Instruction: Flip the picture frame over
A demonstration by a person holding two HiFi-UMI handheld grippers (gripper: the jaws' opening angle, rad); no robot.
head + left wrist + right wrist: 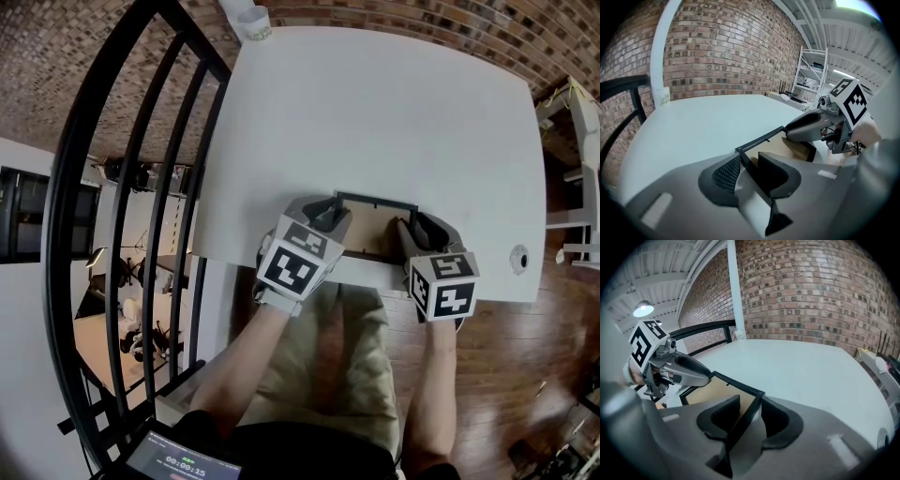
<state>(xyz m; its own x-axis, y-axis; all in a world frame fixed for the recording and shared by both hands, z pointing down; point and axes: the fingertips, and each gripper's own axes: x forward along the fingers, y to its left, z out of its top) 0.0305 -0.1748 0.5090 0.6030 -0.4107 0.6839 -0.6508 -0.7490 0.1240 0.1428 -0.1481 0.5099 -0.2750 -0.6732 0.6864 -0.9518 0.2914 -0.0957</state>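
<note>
Table (375,122), left gripper (749,165) and right gripper (747,416) clamping picture frame (373,232) (seemingly tilted), lamp (643,309), right gripper view only

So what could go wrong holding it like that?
The left gripper and right gripper pinch only the thin black rim of the picture frame, so it might slip out. It's right by the near edge of the table, so it could fall off. If the two turn unevenly, it could twist.

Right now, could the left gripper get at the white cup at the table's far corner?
Probably not: the left gripper is clamped on the picture frame at the near edge, and the cup stands across the whole table.
</note>
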